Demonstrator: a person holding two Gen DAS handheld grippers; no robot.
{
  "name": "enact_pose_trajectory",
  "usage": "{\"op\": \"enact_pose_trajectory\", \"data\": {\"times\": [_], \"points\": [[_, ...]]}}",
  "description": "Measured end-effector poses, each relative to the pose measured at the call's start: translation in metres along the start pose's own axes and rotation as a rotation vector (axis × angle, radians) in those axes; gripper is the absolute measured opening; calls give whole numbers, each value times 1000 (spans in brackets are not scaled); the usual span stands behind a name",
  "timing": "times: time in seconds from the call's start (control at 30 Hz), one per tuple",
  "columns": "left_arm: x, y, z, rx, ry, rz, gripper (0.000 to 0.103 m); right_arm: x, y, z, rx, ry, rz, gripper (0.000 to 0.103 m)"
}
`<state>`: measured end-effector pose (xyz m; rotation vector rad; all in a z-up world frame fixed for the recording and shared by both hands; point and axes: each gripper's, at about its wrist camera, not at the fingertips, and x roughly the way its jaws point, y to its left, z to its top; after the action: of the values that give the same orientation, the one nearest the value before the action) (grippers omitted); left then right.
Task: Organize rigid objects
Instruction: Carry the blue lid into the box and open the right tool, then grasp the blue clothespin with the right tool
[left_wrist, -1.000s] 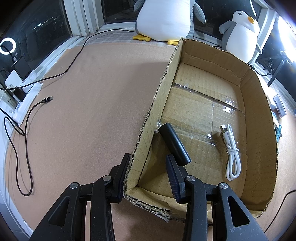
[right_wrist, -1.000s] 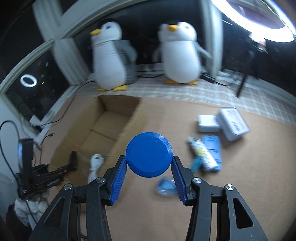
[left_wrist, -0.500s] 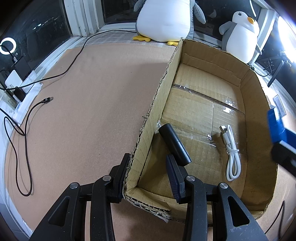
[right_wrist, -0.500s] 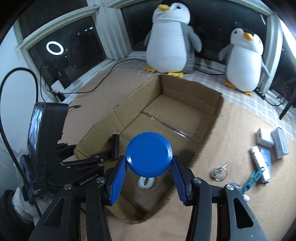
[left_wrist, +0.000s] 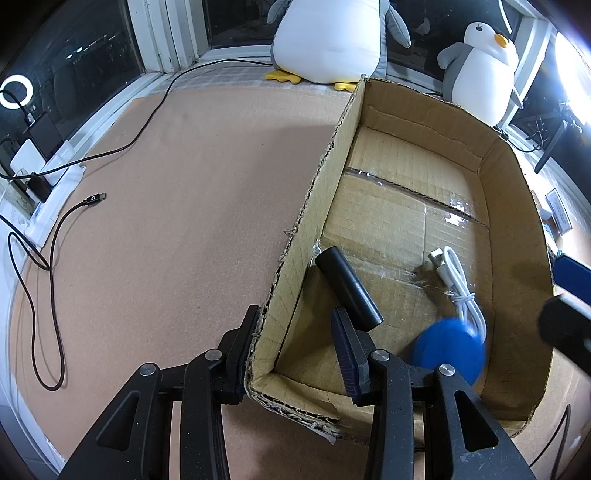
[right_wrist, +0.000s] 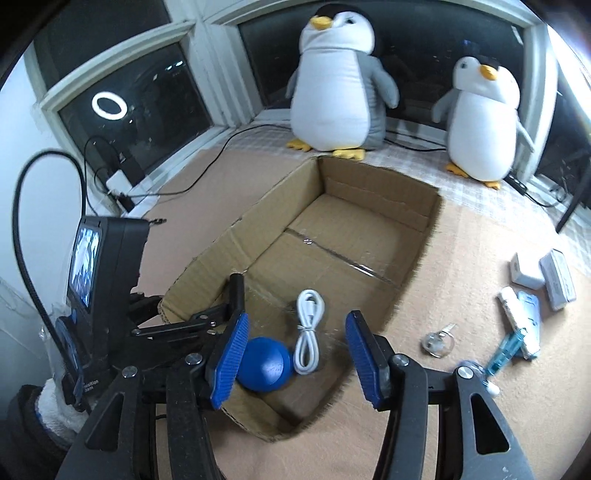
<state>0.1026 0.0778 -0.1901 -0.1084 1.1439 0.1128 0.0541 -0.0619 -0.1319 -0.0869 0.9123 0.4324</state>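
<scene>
Low in the right-wrist frame, between the spread blue pads of the right gripper (right_wrist: 295, 360), nothing is held: half a second earlier the blue disc (right_wrist: 264, 364) sat pinched between them, and now it lies free on the floor of the cardboard box (right_wrist: 376, 184), below and beside the left pad. The jaws are opening, with only the box floor showing in the gap. In the left-wrist view the disc (left_wrist: 448, 350) appears as a blurred blue shape at lower right, inside the box, overlapping the near loop of the white USB cable (left_wrist: 458, 288); earlier that spot was bare cardboard.

The left gripper (left_wrist: 295, 345) has not changed: it is clamped on the near left wall of the cardboard box (left_wrist: 321, 173), one finger outside on the brown mat (left_wrist: 184, 203), the other inside.

The disc is round, so it shows no long axis; its broad face is turned up toward the right-wrist camera. The black cylinder (left_wrist: 347, 288) lies flat beside the held wall, its long axis running from upper left to lower right in the left-wrist frame. The cable's bundle runs roughly parallel to it, plug end toward the upper left.

At the right of the right-wrist frame, outside the box, lie a key ring (right_wrist: 437, 341), a blue clip-like tool (right_wrist: 508, 345) and small white boxes (right_wrist: 543, 275).
</scene>
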Motion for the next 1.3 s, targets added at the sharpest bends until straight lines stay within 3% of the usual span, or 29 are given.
{"op": "enact_pose_trajectory", "data": {"times": [0.43,0.67,0.87,1.17,1.3], "points": [[0,0,0,-1,-2,0,42,-38,-101,-26,323,-32,-118,50],[1,0,0,2,-3,3,42,-27,-159,-46,506,40,-180,50],[1,0,-1,1,-4,1,42,-10,-184,-46,578,79,-176,50],[1,0,-1,-5,-6,-2,42,12,-191,-37,605,116,-177,38],[1,0,-2,-5,-6,-2,42,20,-191,-36,592,141,-199,25]]}}
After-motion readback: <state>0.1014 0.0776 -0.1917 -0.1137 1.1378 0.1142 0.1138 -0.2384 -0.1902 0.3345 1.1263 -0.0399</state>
